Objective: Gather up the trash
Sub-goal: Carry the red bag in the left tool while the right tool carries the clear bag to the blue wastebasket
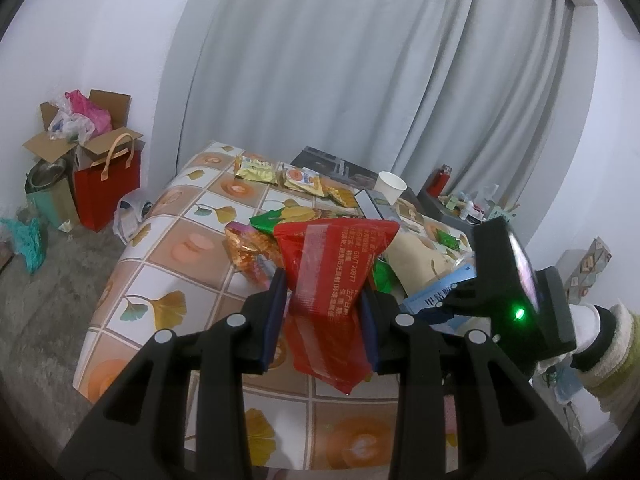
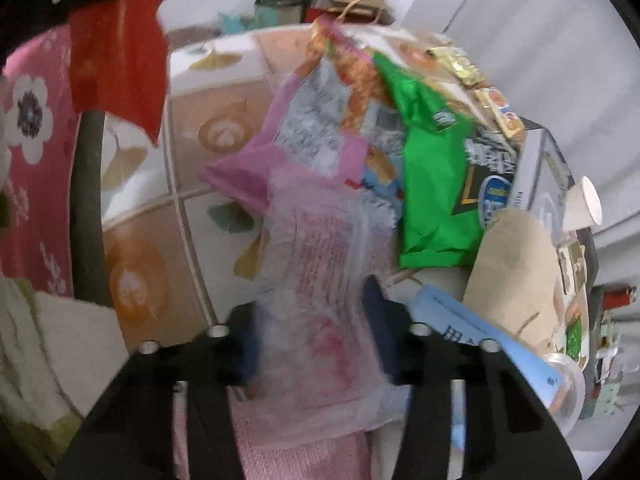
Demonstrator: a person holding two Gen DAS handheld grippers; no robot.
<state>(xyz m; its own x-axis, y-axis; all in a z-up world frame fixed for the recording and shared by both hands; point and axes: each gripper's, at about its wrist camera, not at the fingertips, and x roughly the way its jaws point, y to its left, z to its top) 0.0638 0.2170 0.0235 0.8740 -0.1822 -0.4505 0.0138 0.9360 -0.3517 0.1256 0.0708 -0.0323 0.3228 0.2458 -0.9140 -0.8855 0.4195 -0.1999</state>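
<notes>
red snack wrapper (image 1: 332, 280) clamped between the two fingers of the left gripper (image 1: 324, 312), held up off the table (image 1: 168, 248), lower end hanging below the pads. white print on the wrapper, a shiny seal strip down its middle. same wrapper shows as a red sheet (image 2: 120, 44) at top left of the right wrist view.

right gripper (image 2: 316, 336) has a clear pinkish plastic wrapper (image 2: 320, 280) between its fingers; view is blurred, fingers look closed on it, wrapper stretches forward to a pink crumpled end (image 2: 248, 164). right gripper body with green light (image 1: 516, 308) sits at the right of the left view.

more trash on the patterned tablecloth: green snack bag (image 2: 436, 184), orange foil wrapper (image 1: 248, 248), yellow snack packs (image 1: 256, 170) at the far edge, white paper cup (image 1: 390, 186) upright, light blue box (image 2: 472, 328) just beside the right finger, clear plastic cup (image 2: 568, 384) on its side near it.

beyond: grey curtain (image 1: 340, 60), red paper bag (image 1: 106, 188) on the floor at left, open cardboard box (image 1: 80, 136) stuffed with plastic bags behind it.
</notes>
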